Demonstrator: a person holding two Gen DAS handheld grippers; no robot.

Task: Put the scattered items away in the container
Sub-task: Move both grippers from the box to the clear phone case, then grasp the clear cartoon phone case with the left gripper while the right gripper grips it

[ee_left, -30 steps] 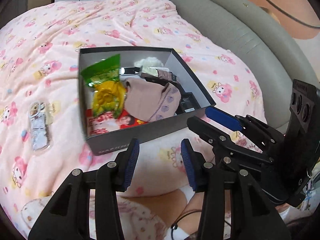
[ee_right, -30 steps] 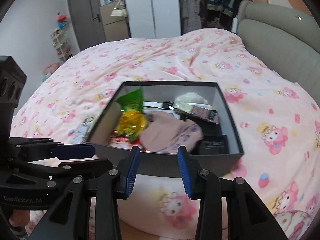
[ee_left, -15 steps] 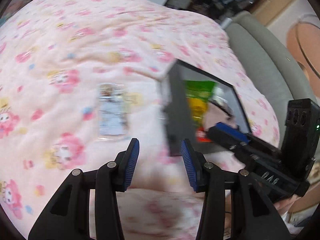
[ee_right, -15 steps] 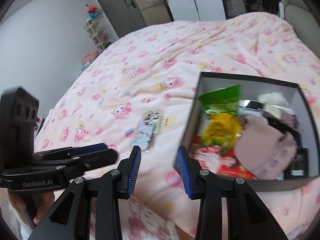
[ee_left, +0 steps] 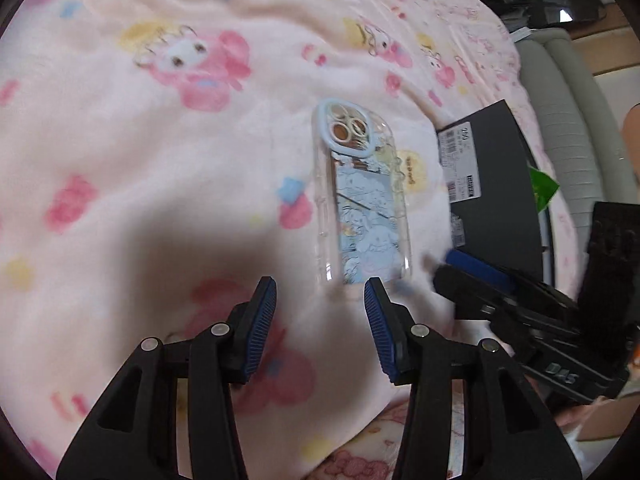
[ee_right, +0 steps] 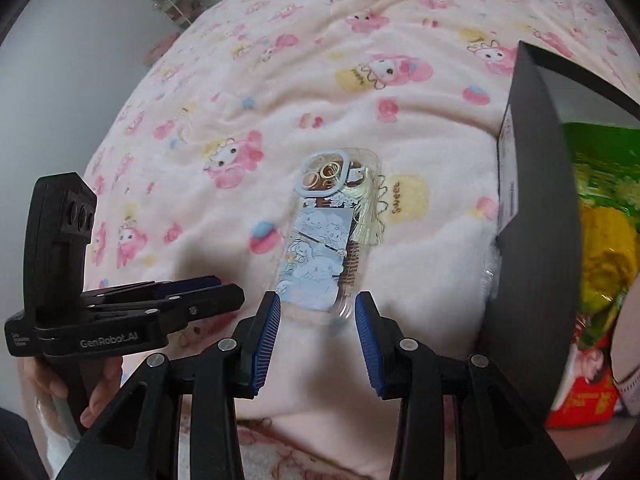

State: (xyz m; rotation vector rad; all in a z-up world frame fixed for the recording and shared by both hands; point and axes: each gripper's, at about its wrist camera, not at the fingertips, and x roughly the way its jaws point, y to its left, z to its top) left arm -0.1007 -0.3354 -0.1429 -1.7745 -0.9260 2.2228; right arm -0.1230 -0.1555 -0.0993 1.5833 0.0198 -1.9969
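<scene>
While you tilt both grippers steeply down, your right gripper [ee_right: 316, 320] and left gripper [ee_left: 320, 308] stand spread, empty, near the phone case [ee_right: 326, 236] lying beside the box [ee_right: 536, 208].

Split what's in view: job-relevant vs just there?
Job:
- phone case, loose on the blanket, lined up ahead of the open right gripper
- dark box, the container, with snack packets inside
- left gripper, open, empty

Just there:
- pink blanket
- grey headboard
- shelf
</scene>
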